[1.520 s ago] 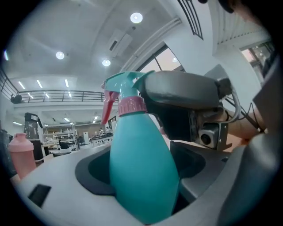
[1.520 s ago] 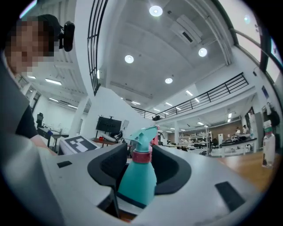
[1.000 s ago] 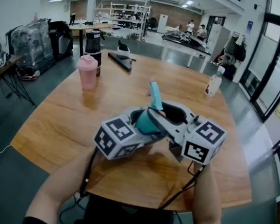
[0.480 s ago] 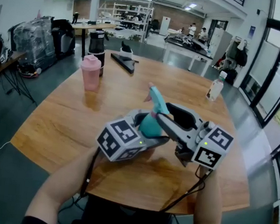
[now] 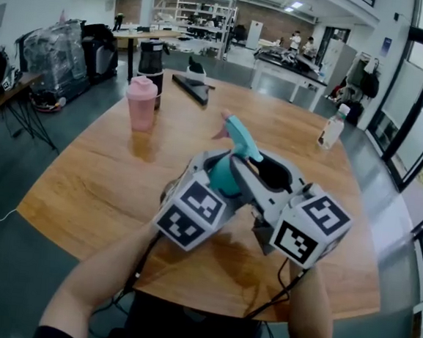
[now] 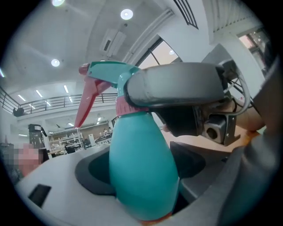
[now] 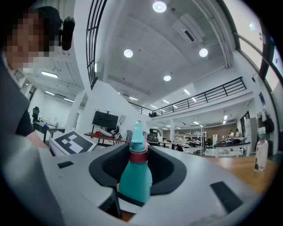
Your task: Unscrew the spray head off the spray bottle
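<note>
The left gripper (image 6: 141,171) is clamped on the belly of the teal spray bottle (image 6: 140,145), its dark pads pressing on both sides. That low hold seems meant to keep the body from turning and to leave the neck free. The right gripper (image 7: 135,170) comes in from the other side, its jaws closing on the red collar (image 7: 138,156) of the spray head (image 6: 110,73). The collar stands between them and its sides seem to meet the pads already. A hold on the collar rather than on the pink trigger (image 6: 86,103) makes sense, since the thread sits there. The head looks seated on the neck, with no gap showing, so the unscrewing appears far from done. Both grippers hold the bottle tilted in the air above the near part of the wooden table (image 5: 100,184), well apart from the pink cup (image 5: 141,101), so nothing blocks a twist
</note>
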A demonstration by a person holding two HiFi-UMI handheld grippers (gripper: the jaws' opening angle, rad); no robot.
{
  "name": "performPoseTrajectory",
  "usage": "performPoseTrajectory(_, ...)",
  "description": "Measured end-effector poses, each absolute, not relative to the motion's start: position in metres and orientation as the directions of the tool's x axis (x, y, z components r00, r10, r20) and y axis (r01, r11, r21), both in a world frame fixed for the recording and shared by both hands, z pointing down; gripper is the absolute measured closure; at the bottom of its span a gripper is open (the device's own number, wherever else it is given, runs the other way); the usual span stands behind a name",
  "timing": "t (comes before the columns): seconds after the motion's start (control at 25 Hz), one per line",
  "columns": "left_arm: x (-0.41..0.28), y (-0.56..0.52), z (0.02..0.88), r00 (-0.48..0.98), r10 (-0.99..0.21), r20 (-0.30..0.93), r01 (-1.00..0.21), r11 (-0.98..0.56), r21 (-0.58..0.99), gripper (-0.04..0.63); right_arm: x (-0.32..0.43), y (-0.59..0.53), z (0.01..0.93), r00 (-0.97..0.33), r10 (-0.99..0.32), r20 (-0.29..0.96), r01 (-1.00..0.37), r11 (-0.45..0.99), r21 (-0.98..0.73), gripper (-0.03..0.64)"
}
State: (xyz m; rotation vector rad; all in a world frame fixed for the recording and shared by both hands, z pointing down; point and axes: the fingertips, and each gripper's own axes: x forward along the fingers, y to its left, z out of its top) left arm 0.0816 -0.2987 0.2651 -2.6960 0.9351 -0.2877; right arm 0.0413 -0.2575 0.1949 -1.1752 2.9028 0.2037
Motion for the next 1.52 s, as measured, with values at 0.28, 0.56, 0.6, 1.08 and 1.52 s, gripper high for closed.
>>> performPoseTrajectory(0.28, 0.089, -0.279, 0.271, 0.864, -0.483, 0.144, -0.419, -0.846, -0.33, 0.201, 0.046, -0.246, 0.201, -0.814, -0.58, -0.023, -0.573, 0.796, 0.196, 0.477)
performPoseTrajectory(0.56, 0.103, -0.243, 0.275, 0.952, -0.257, 0.168, -0.197, -0.93, -0.31, 0.201, 0.055, -0.222, 0.205, -0.924, -0.381, -0.042, -0.383, 0.908, 0.17, 0.477)
performPoseTrajectory(0.6, 0.104, -0.242, 0.273, 0.955, -0.249, 0.159, -0.194, -0.934, -0.299, 0.201, 0.057, -0.222, 0.203, -0.923, -0.38, -0.054, -0.384, 0.911, 0.153, 0.477)
performPoseTrajectory(1.08, 0.074, -0.303, 0.272, 0.778, -0.609, 0.153, -0.559, -0.783, -0.272, 0.201, 0.055, -0.25, 0.192, -0.763, -0.642, -0.07, -0.646, 0.76, 0.071, 0.465)
performPoseTrajectory(1.52, 0.074, -0.302, 0.277, 0.739, -0.646, 0.19, -0.563, -0.748, -0.352, 0.201, 0.043, -0.267, 0.205, -0.69, -0.724, -0.013, -0.722, 0.686, 0.095, 0.469)
